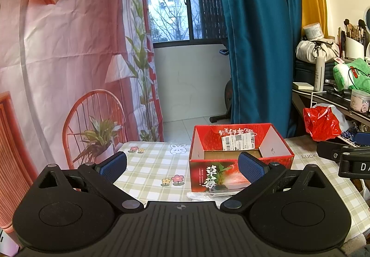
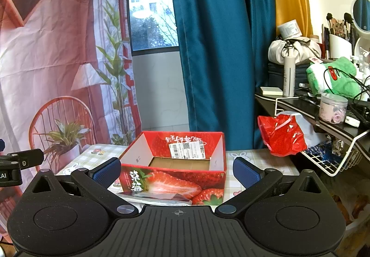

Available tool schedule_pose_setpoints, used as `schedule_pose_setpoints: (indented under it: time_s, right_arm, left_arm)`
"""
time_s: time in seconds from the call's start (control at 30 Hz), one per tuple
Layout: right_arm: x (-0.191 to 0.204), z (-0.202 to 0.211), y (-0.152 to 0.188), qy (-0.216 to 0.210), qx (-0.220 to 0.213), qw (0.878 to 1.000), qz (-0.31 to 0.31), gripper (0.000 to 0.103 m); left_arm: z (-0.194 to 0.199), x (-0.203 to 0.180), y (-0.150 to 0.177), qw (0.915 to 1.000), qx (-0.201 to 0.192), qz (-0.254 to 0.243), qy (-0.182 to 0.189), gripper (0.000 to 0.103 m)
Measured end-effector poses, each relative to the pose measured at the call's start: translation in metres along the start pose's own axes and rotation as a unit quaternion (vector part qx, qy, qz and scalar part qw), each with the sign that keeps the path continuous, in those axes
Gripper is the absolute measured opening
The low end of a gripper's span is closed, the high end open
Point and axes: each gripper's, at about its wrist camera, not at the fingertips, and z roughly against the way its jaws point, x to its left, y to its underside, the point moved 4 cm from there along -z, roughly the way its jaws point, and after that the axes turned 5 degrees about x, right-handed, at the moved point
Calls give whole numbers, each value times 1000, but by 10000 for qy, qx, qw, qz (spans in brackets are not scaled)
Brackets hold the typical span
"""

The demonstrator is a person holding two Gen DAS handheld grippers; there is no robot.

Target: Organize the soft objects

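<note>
The left gripper [image 1: 182, 167] is held above the near edge of the table [image 1: 148, 164], its blue-padded fingers [image 1: 113, 165] spread wide apart with nothing between them. The right gripper [image 2: 177, 172] is held the same way, jaws wide and nothing gripped; part of it is also seen at the right edge of the left view [image 1: 346, 159].

A red strawberry box [image 2: 175, 171] is seen open-topped on the checked tablecloth [image 1: 143, 178], directly ahead of both grippers. Its cardboard floor is bare, and a white shipping label [image 2: 187, 150] is stuck on the inside of the far wall. A flat clear plastic packet [image 2: 159, 199] is found lying on the cloth against the box's near face, just ahead of the right gripper; what it contains cannot be made out.

To the right, a red plastic bag [image 2: 283, 136] is seen hanging beside the table's far right corner, off a dark shelf [image 2: 300, 104]. On that shelf a green plush toy [image 2: 333, 76] is seen, well apart from the box, with black cables draped over it. Near it stand a clear jar [image 2: 333, 107], a white bottle [image 2: 289, 76] and a pale drawstring bag [image 2: 293, 49]. A white wire basket [image 2: 335, 159] is hung below the shelf. A blue curtain [image 2: 219, 48] is seen behind the box.
</note>
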Motion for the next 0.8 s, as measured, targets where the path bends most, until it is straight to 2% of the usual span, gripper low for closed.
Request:
schedule_pose_setpoints:
  time_s: [0.57,0.8]
  right_arm:
    - [0,-1,0,2,6,10000,-7,103]
    - [-1,-1,3,20,4,10000,-28,103]
  left_arm:
    - [-1,0,0,10000,55,12,30,103]
    - [-9,-1,1,9996,216,-35,185,103]
